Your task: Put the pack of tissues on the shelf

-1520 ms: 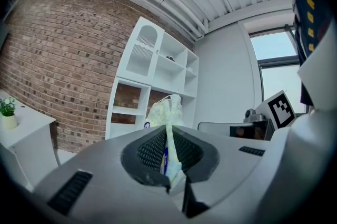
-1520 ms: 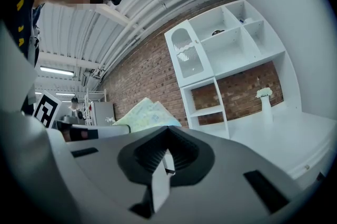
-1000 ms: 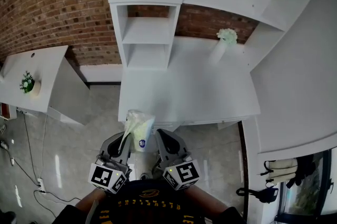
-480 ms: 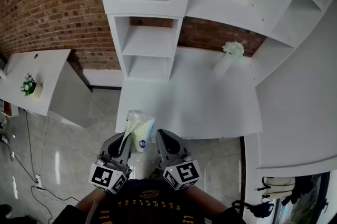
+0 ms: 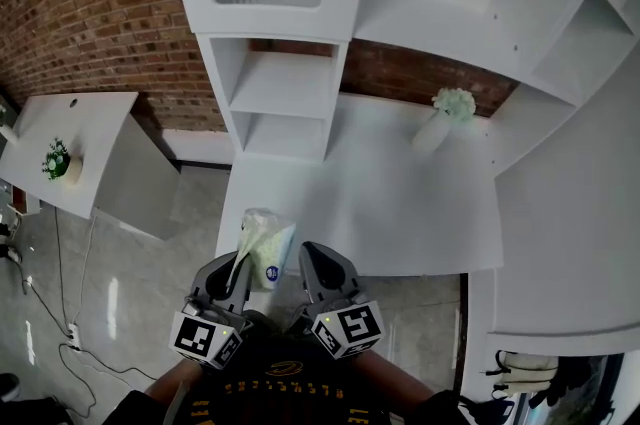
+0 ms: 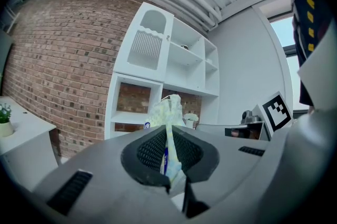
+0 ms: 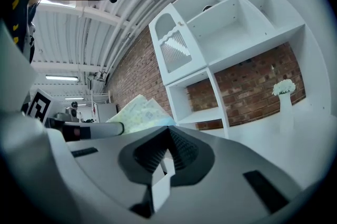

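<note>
White bench (image 5: 400, 203) beneath a white shelf (image 5: 285, 88) on a brick wall (image 5: 90, 13); left tongs (image 5: 236, 263) pinch the pack of tissues (image 5: 266, 239), right tongs (image 5: 314, 258) seem closed, empty.

Pale green speckled pack of tissues (image 5: 265, 248), white shelf (image 5: 285, 83), red brick wall (image 5: 90, 3).

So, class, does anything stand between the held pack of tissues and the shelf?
Nothing visible does. The pack of tissues, pinched in the left gripper, faces bare counter up to the shelf; the vase stands off right.
</note>
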